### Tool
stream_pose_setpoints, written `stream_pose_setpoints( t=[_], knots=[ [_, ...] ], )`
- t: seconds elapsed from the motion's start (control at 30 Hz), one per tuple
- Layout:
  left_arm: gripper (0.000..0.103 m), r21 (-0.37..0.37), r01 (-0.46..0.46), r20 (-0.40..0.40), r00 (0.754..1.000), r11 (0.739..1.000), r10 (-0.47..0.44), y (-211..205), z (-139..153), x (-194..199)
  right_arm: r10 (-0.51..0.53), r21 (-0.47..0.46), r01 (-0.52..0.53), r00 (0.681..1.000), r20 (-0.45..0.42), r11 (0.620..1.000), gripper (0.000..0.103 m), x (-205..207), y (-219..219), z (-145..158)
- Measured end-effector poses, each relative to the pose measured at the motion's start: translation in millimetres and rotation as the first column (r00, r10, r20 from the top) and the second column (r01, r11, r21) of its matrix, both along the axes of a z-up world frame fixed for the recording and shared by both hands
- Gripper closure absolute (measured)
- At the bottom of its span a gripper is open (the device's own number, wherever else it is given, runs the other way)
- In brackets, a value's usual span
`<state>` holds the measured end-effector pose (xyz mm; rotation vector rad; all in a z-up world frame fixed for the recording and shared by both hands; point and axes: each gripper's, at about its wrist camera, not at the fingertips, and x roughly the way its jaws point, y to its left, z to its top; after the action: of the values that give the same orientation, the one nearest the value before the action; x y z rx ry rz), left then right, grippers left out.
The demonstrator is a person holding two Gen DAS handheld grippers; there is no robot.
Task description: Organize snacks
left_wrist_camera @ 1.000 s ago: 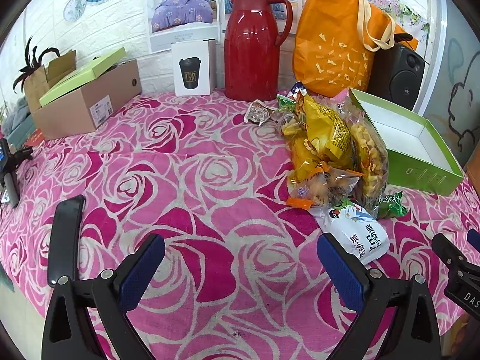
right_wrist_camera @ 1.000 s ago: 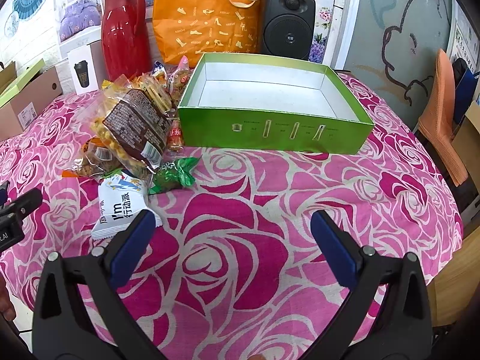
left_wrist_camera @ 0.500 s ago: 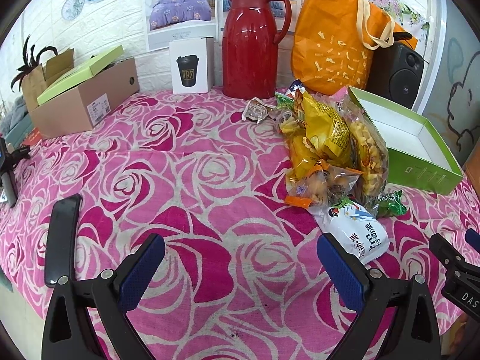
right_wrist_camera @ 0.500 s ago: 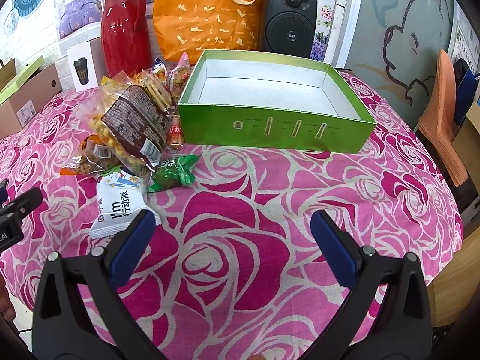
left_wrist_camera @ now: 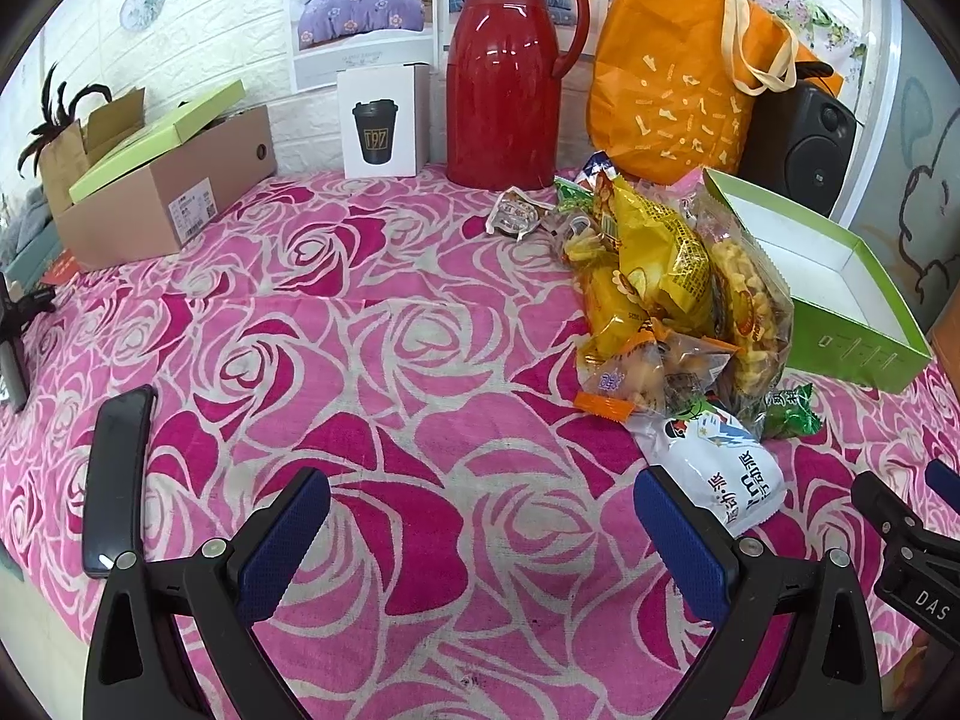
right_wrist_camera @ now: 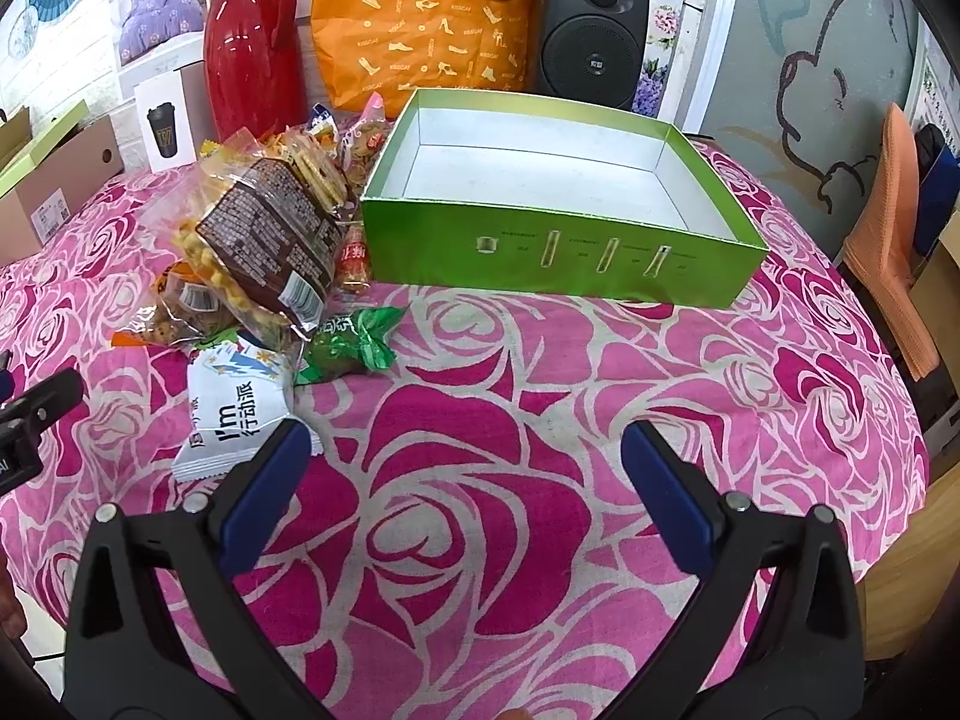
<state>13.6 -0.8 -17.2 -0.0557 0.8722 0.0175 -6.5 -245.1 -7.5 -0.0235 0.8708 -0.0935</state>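
A pile of snack bags [left_wrist_camera: 666, 294] lies on the pink rose tablecloth, left of an empty green box [right_wrist_camera: 558, 234]. A white packet [left_wrist_camera: 720, 468] and a small green packet [right_wrist_camera: 354, 345] rest at the pile's near edge, and the white packet [right_wrist_camera: 234, 414] also shows in the right wrist view. My left gripper [left_wrist_camera: 480, 522] hovers open above the cloth, the white packet just past its right finger. In front of the green box [left_wrist_camera: 840, 300] my right gripper [right_wrist_camera: 462, 468] is open with nothing between its fingers; its left finger is beside the white packet.
A red thermos [left_wrist_camera: 504, 72], orange tote bag [left_wrist_camera: 678, 66], black speaker [right_wrist_camera: 591, 36] and white cup carton [left_wrist_camera: 378, 126] line the back wall. A cardboard box [left_wrist_camera: 162, 198] stands at the back left. A black phone [left_wrist_camera: 117, 474] lies near the left front edge.
Both views have barely shifted; the left view has tilted slightly, so the scene sits a little higher. Nothing was taken hold of.
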Motion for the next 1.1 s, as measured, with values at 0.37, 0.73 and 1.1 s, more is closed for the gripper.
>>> stream_pose_setpoints(
  t=[0.37, 0.73, 1.1],
  knots=[
    [0.000, 0.029, -0.001, -0.018, 1.000, 1.000, 0.001, -2.4, -5.1, 11.9, 0.016, 0.016, -0.016, 1.000, -0.019, 1.000, 0.000, 9.8, -2.9, -9.1],
    [0.000, -0.069, 0.125, -0.050, 0.990, 0.990, -0.129, -6.3, 0.8, 26.9, 0.236, 0.234, -0.233, 0.972, 0.017, 0.944, 0.000, 22.3, -3.0, -13.8],
    [0.000, -0.197, 0.093, -0.001, 0.995, 0.976, -0.095, 18.5, 26.1, 40.2, 0.340, 0.135, -0.353, 0.934, 0.111, 0.926, 0.016, 73.6, 59.3, -4.3]
  ],
)
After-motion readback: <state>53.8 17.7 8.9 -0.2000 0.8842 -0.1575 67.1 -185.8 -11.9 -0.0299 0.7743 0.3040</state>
